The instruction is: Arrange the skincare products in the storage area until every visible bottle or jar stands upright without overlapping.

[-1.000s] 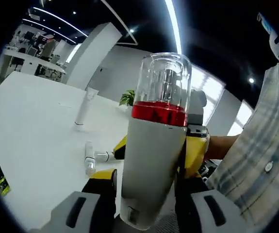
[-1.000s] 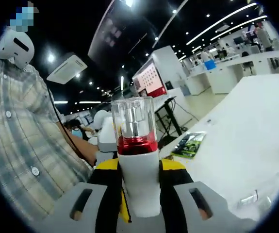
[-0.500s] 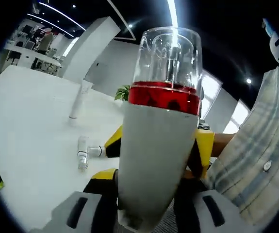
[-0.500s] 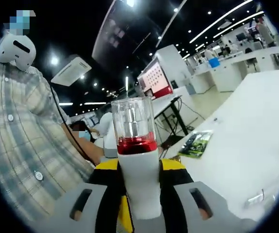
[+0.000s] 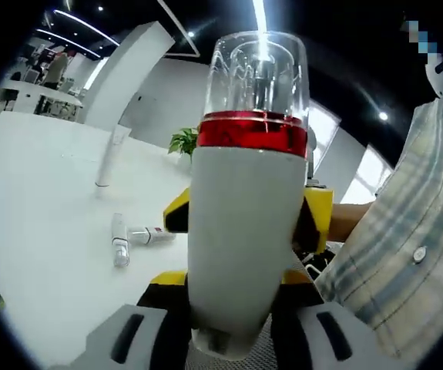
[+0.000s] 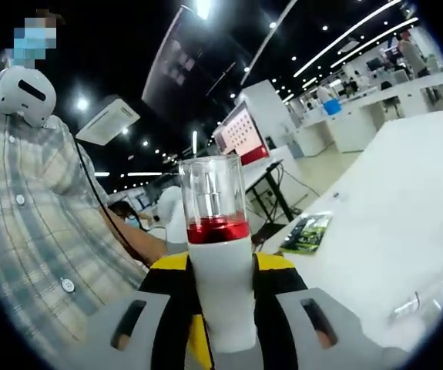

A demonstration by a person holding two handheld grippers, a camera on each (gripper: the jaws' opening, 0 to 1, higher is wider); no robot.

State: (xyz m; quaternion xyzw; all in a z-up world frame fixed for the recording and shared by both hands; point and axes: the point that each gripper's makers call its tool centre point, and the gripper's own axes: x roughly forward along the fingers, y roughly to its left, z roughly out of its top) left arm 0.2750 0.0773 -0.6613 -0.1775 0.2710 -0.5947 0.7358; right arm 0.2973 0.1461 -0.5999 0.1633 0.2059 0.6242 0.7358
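While both grippers are lifted off the table, they've got the same thing pinched between them: a white pump bottle with a red band and a clear plastic cap (image 5: 244, 208). In the left gripper view the left gripper (image 5: 229, 339) has its yellow-and-black jaws clamped on the lower body of the bottle, which looms huge and upright right in front of the lens, and the right gripper (image 5: 313, 223) pokes in from behind it on the far side. In the right gripper view the right gripper (image 6: 223, 324) is squeezed onto that same bottle (image 6: 219, 262) too, cap pointing up. Just past it there's the person's plaid shirt (image 6: 28, 231) off to one side. Further out on the big white table (image 5: 44, 254) a small clear tube bottle (image 5: 119, 240) lies flat, with another little white one (image 5: 149, 234) on its side just beside it, nearly touching. Further back a tall white tube (image 5: 109, 156) stands upright, well apart from those two. A green printed packet (image 6: 306, 231) lies flat near the table edge.
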